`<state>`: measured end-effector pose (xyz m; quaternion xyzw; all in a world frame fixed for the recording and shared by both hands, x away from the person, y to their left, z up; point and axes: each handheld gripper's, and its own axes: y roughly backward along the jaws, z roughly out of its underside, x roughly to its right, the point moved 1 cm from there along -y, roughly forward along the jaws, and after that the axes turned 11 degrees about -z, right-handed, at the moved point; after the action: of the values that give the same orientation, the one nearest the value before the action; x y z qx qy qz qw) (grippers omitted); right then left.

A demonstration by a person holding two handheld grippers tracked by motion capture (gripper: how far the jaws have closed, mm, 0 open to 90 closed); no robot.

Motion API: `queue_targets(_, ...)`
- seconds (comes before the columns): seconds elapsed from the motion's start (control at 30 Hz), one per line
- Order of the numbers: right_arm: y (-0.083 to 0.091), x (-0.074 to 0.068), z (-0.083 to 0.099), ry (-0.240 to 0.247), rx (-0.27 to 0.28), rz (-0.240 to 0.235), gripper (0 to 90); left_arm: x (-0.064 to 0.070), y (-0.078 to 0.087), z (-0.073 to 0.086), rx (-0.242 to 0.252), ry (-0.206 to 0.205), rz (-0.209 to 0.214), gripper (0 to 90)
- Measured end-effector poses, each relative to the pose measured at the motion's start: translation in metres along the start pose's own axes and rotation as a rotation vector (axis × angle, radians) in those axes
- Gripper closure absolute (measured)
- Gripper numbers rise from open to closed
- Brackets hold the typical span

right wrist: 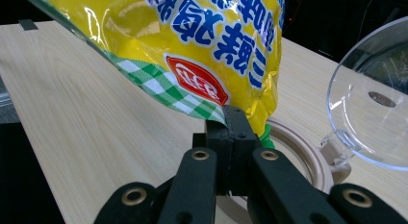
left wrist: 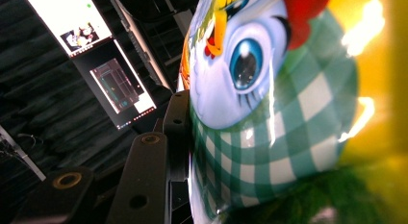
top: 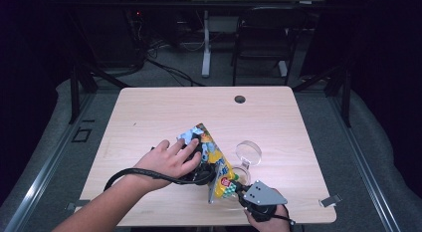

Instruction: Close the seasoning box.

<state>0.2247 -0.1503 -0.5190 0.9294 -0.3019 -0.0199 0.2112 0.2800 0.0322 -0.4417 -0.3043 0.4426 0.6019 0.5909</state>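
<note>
On the pale wood-grain table (top: 149, 112), near its front edge, we see a glossy plastic snack bag (top: 211, 155) held up off the surface between both grippers. Its film is shiny and crinkled, mostly yellow, with blue lettering, a red oval logo and a green-and-white checked band along one edge. In the left gripper view the print shows a cartoon bird with a large blue eye and a red comb, and light glares off the smooth foil.

Just beside the bag stands a round container (right wrist: 298, 152) with a beige rim, and its clear domed lid (top: 248, 153) is tipped open on a hinge, transparent and curved like a shallow bowl.

Our right gripper (right wrist: 234, 119) has its black jaws pressed together on the bag's lower corner, pinching the checked edge above the container's rim. Our left gripper (top: 199, 165), under the left hand (top: 169, 160), sits against the bag's upper part; one black jaw lies flat along the film, but we cannot tell whether the jaws are clamped on it.
</note>
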Motion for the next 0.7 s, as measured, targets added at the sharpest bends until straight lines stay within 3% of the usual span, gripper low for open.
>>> queue_targets(0.7,0.0019,0.0018,0.0012,-0.006,-0.001,0.002,90.0,-0.0051,0.0022,-0.0030,0.008,-0.027,-0.014,66.4)
